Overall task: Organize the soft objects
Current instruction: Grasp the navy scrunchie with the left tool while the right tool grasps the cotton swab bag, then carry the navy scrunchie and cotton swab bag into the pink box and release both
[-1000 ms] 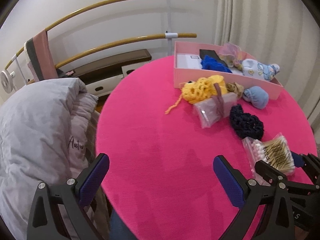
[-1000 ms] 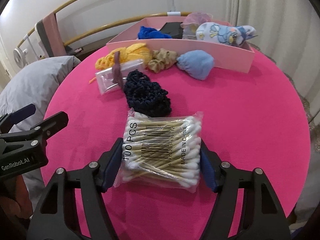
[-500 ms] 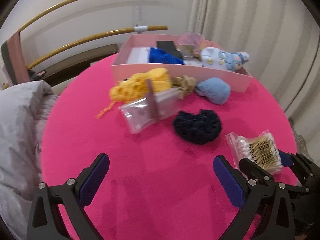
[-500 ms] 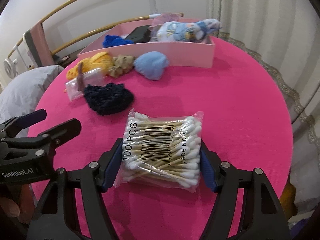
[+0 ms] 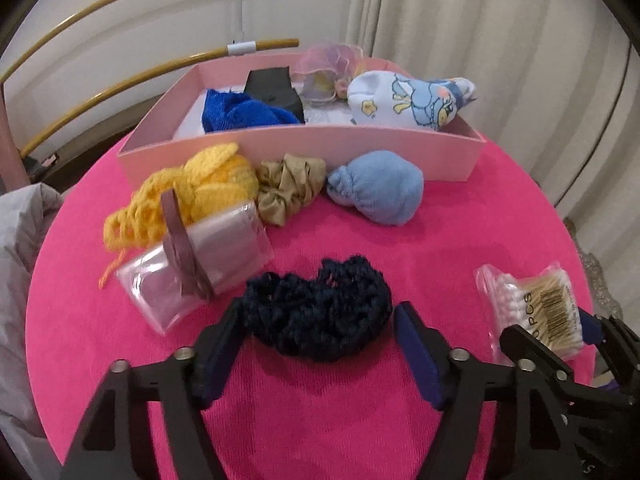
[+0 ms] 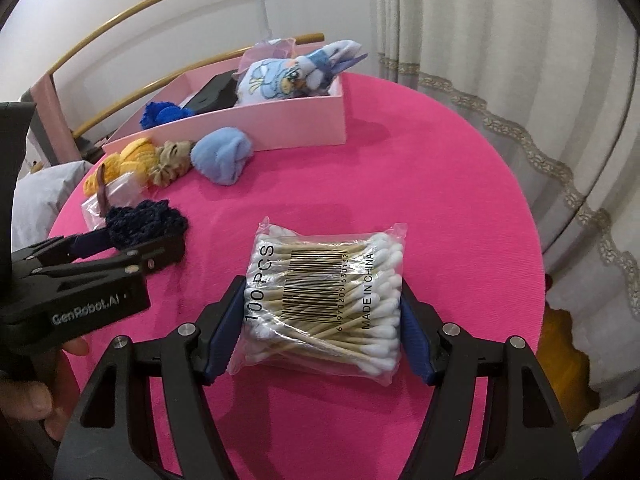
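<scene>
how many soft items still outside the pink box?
4, all in front of the pink box: yellow crochet piece, tan scrunchie, light blue bundle, navy crochet piece nearest. More may be hidden.

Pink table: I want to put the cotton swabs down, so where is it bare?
The pink table is bare to the right of the blue sock ball and pink box, out to the curtain-side edge. The left is crowded: yellow crochet, tan scrunchie, clear pouch and navy crochet lie together.
</scene>
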The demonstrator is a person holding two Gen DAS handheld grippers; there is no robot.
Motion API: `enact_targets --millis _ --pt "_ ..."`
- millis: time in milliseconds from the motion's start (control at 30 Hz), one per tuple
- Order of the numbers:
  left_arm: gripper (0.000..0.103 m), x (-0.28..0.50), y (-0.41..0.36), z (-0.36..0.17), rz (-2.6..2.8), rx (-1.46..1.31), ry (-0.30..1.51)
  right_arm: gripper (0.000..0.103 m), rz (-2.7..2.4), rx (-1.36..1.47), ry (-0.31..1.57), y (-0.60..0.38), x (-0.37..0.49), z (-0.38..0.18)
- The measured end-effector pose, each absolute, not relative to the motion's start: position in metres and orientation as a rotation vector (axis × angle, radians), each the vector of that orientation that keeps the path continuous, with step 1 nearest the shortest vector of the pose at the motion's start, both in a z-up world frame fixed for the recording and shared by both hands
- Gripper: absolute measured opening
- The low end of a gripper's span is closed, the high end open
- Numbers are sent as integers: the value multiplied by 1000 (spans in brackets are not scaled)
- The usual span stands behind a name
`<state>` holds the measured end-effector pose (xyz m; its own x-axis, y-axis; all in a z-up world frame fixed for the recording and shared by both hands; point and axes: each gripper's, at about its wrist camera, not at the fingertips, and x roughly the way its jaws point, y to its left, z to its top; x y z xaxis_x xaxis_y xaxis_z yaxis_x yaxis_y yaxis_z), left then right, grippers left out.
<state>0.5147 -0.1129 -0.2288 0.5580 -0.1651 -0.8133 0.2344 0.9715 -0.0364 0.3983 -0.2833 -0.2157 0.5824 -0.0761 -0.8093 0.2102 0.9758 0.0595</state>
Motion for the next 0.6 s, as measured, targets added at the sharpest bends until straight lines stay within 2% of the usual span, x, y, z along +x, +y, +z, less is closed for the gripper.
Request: enact_targets --millis 33,100,200,300,600 --pt "54 517 -112 -228 -242 79 948 67 -172 156 934 -284 398 -215" --pt "33 520 -110 -229 -250 68 948 67 -176 160 931 -286 397 -215" --pt "20 518 -105 -225 -272 52 946 67 -177 161 929 -284 398 -215" --pt "16 512 -102 -220 -289 46 936 67 -170 160 927 -280 399 -214" --pt "15 489 -91 -199 -298 42 892 67 -159 149 908 -274 393 -205"
